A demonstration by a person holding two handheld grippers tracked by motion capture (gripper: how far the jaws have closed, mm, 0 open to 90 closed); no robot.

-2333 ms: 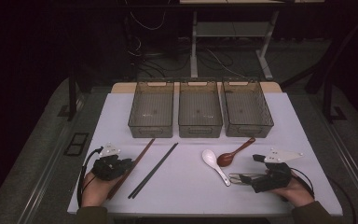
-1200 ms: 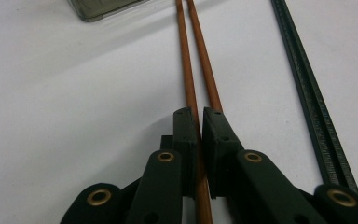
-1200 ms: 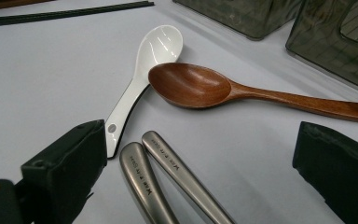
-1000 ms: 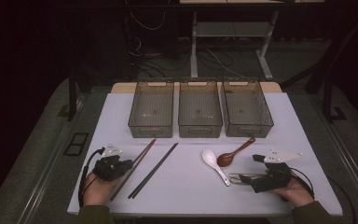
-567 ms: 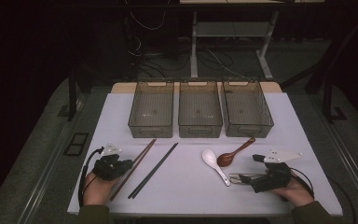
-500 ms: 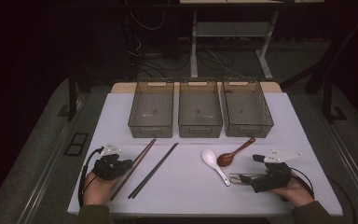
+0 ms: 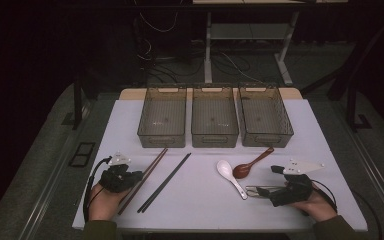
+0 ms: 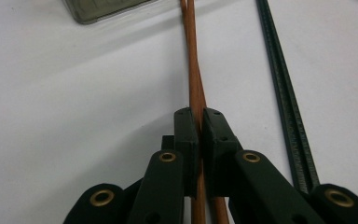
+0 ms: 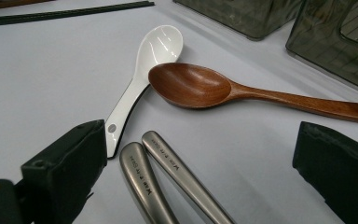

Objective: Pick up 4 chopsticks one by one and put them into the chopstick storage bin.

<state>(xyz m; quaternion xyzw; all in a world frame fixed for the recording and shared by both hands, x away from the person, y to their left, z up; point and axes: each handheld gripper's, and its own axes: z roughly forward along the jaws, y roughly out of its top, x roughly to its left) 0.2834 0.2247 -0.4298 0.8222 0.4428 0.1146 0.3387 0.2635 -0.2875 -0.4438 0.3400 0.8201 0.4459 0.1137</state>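
My left gripper point(image 7: 136, 175) point(image 8: 199, 117) is shut on a pair of brown chopsticks point(image 7: 155, 160) point(image 8: 193, 70), which lie on the white table and run away between its jaws. A pair of black chopsticks point(image 7: 166, 181) point(image 8: 279, 79) lies just to their right. My right gripper point(image 7: 275, 186) point(image 9: 198, 140) stands open at the front right. Two metal utensil handles point(image 7: 257, 191) point(image 9: 168, 172) lie between its jaws, untouched by the pads. Beyond them a white ceramic spoon point(image 7: 230, 175) point(image 9: 154, 51) rests against a brown wooden spoon point(image 7: 250, 165) point(image 9: 191, 86).
Three smoky see-through bins stand in a row at the back of the table: left point(image 7: 161, 140), middle point(image 7: 214, 140), right point(image 7: 267, 140). A corner of a bin point(image 8: 102, 7) shows ahead of the left gripper. The table's front edge runs just under both hands.
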